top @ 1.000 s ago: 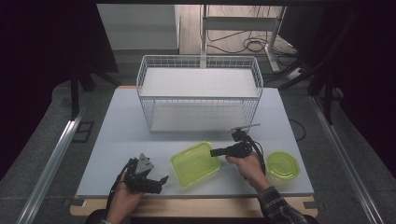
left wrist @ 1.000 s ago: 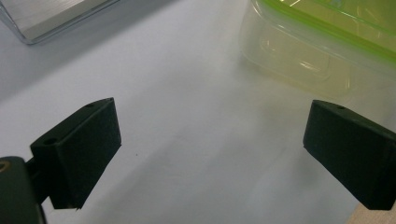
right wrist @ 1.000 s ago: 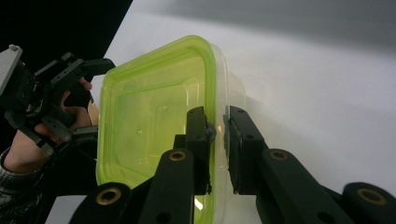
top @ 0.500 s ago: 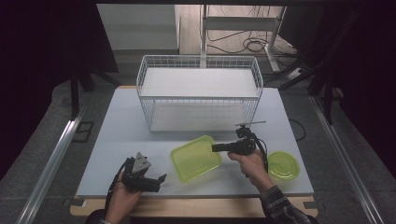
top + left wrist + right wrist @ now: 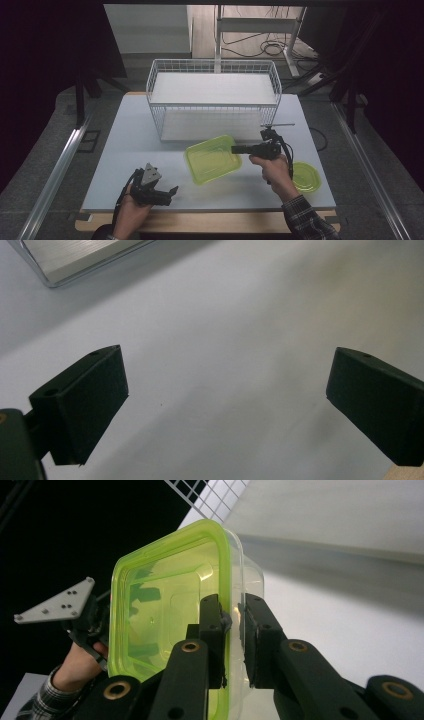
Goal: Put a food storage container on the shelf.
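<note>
Lift is the change here: a second ago the green container lay low on the desk in front of the wire basket, and now the right tongs have raised it, so it hangs tilted above the white surface with its near corner dipping toward the person. The right hand sits higher and a little closer to the basket than it did, while the left hand and the left tongs stay parked at the front edge of the desk. Read as a step in the work, the container has left the desk and looks bound for the basket just behind it; the round green lid lies untouched at the right, just beside the right wrist. From above, the pinch itself is too small to judge, but the right gripper view settles it: the two black jaws are pressed nearly together on the container's clear wall just under the green rim, one pad inside and one outside. That view also catches the other tongs' grey plate through and beside the plastic, and a corner of the basket mesh above. The left gripper view looks down on bare desk, with its jaws spread wide and nothing between them. Only the high view gives the layout: basket behind, container in the middle, lid at right.
</note>
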`<state>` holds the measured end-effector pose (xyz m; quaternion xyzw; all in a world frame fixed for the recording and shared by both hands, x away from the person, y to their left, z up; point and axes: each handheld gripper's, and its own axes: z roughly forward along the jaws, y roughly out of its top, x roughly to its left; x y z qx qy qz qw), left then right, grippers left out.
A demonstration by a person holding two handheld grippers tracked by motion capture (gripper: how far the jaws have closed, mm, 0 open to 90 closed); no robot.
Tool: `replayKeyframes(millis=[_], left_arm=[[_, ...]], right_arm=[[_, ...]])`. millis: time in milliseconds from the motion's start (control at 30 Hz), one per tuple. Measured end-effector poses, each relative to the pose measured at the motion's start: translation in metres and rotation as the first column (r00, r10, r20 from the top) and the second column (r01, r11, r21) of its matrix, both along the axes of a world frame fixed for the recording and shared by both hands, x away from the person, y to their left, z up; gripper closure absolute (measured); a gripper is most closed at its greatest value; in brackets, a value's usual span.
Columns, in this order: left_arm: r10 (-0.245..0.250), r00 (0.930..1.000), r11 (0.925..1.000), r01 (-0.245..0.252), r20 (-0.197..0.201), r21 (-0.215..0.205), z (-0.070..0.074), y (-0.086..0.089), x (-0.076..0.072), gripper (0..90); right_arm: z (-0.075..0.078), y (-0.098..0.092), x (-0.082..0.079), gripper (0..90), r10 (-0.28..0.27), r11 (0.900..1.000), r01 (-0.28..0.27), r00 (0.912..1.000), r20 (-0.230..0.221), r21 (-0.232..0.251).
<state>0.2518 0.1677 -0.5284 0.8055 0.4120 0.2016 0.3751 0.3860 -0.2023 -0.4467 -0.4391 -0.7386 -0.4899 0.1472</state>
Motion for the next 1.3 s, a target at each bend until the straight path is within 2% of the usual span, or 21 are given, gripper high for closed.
replayKeyframes(millis=[367, 567, 967, 1000, 1300], left_arm=[[-0.008, 1.0000, 1.0000, 0.008, -0.002, -0.001, 0.000, -0.001, 0.000, 3.3], [-0.011, 0.9999, 0.9999, 0.011, -0.006, 0.003, -0.001, -0.001, 0.000, 3.3], [-0.016, 0.9998, 0.9998, 0.016, -0.006, 0.013, -0.001, -0.002, 0.001, 3.3], [-0.017, 0.9998, 0.9998, 0.017, -0.007, 0.013, -0.001, -0.002, 0.000, 3.3], [-0.014, 0.9999, 0.9999, 0.014, -0.006, 0.006, -0.001, -0.002, 0.000, 4.0]], right_arm=[[0.019, -0.002, 0.005, 79.6, -0.012, 1.000, 0.011, 0.9996, 0.024, 0.020], [0.037, -0.004, 0.009, 79.6, -0.022, 0.999, 0.021, 0.9986, 0.049, 0.029], [0.063, -0.005, 0.018, 79.6, -0.031, 0.997, 0.028, 0.9984, 0.046, 0.073], [0.068, -0.005, 0.020, 79.6, -0.039, 0.996, 0.035, 0.9980, 0.051, 0.077], [0.084, -0.007, 0.030, 79.7, -0.074, 0.993, 0.068, 0.9950, 0.066, 0.094]])
